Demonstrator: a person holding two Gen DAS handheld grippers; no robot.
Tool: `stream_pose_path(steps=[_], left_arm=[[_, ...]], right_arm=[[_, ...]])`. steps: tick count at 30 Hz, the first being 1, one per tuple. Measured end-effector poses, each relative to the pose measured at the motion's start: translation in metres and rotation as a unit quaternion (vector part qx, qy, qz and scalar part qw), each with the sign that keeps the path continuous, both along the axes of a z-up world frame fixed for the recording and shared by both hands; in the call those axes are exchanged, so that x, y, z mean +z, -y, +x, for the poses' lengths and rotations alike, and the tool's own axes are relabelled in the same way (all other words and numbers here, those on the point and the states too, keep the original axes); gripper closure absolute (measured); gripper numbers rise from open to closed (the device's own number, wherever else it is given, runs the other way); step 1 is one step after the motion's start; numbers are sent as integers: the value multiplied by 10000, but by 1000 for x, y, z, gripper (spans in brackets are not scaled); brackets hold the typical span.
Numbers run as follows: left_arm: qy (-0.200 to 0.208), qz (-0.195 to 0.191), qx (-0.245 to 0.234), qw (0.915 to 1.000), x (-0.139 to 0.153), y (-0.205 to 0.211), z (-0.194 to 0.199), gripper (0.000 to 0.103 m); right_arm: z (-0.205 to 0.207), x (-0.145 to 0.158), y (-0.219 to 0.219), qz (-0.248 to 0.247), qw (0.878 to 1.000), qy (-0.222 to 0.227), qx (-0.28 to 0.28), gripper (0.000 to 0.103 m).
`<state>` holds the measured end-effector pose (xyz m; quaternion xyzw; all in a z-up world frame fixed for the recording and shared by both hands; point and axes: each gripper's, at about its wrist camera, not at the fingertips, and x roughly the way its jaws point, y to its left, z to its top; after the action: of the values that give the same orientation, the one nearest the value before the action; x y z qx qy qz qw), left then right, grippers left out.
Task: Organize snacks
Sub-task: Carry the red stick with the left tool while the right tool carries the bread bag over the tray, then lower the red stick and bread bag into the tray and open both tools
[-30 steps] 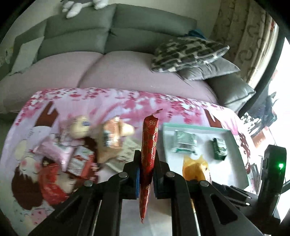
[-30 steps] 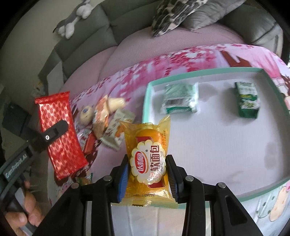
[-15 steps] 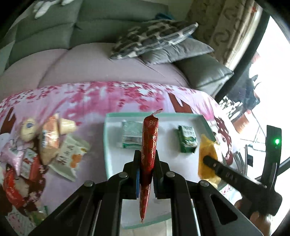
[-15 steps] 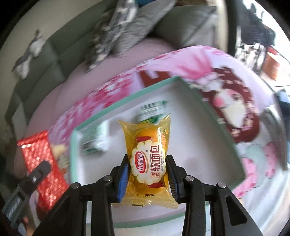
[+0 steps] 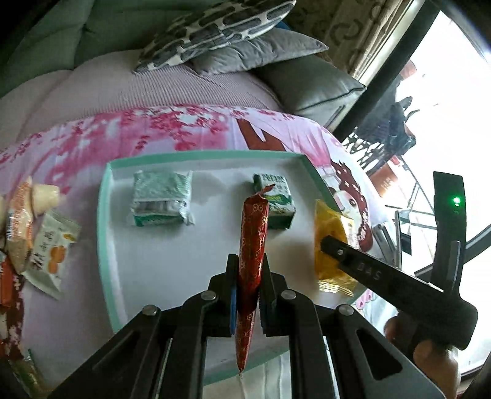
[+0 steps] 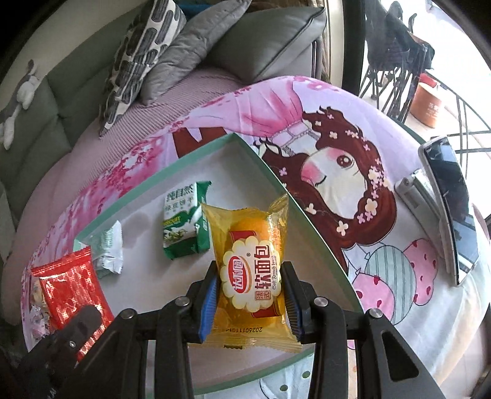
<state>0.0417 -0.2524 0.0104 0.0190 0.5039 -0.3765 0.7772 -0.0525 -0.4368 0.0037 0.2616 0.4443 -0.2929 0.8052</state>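
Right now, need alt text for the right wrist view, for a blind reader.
The right gripper is shut on a yellow soft bread packet, held above a white tray with a green rim. Two green snack packs lie in the tray, and the left gripper's red wrapper shows at lower left.

Grey sofa [image 6: 46, 101]; patterned cushion [image 5: 214, 27] lying on plain grey cushion [image 5: 260, 52]; plush toy [image 6: 18, 101] on backrest; pink cartoon-print cloth [image 6: 322, 172]; phone [image 6: 451, 208] at cloth's right edge; orange pot [image 6: 428, 104] outside.
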Motion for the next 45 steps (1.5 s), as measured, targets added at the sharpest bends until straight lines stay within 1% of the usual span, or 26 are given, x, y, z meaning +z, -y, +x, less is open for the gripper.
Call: stream_pose_path(steps=[7,16,19,22,23,24,25,26,27,28,29,30,33,34,36,40,41,42,43,45], left_arm=[[-377,-122,-85,9992,-20,5,2,92],[-647,89,170,9977,-45,-1,14,92],[-686,95,232,9973,-49,-3,16,91],[-697,138,301,9970,-51,-5,18,84],[-682,192,341,9969,-52,-6,18,79],[-680,203,367,9968,-53,-7,19,78],[-702,180,377,9967,-53,-8,19,78],[-700,194,403,9965,-52,-9,20,74],[-666,214,427,9966,-51,-9,21,66],[-616,232,450,9968,-50,-10,20,62],[-586,254,468,9969,-49,-9,21,52],[-566,267,481,9969,-49,-10,21,45],[-511,341,487,9969,-48,-10,21,39],[-490,376,483,9969,-47,-10,21,37],[-425,487,496,9967,-47,-7,21,26],[-288,640,500,9963,-46,-3,20,24],[-244,658,501,9963,-44,-3,19,22],[-194,673,499,9963,-42,-3,18,18],[-118,677,494,9964,-39,-2,17,16],[13,665,499,9965,-33,-2,16,14]], right_arm=[[2,-10,3,78,9998,-151,-54,62],[3,-13,5,126,9998,-162,-79,61],[3,-13,5,128,9998,-161,-84,61],[3,-13,6,165,9997,-149,-109,60],[3,-14,7,189,9996,-157,-119,59],[3,-16,7,208,9995,-176,-128,58],[3,-17,8,206,9995,-211,-137,54],[4,-18,8,184,9994,-258,-146,51],[4,-19,9,171,9994,-279,-151,50],[4,-19,9,158,9993,-295,-157,48],[4,-19,9,144,9993,-307,-165,44],[4,-19,9,129,9993,-323,-169,43],[5,-19,9,109,9991,-369,-172,40],[5,-19,9,108,9991,-384,-169,38],[5,-19,9,71,9990,-420,-161,34],[5,-18,10,16,9989,-429,-171,23],[5,-17,10,4,9989,-430,-173,21],[5,-17,10,-12,9989,-430,-176,20],[4,-15,10,-36,9989,-421,-177,19],[3,-13,10,-70,9990,-390,-183,18]])
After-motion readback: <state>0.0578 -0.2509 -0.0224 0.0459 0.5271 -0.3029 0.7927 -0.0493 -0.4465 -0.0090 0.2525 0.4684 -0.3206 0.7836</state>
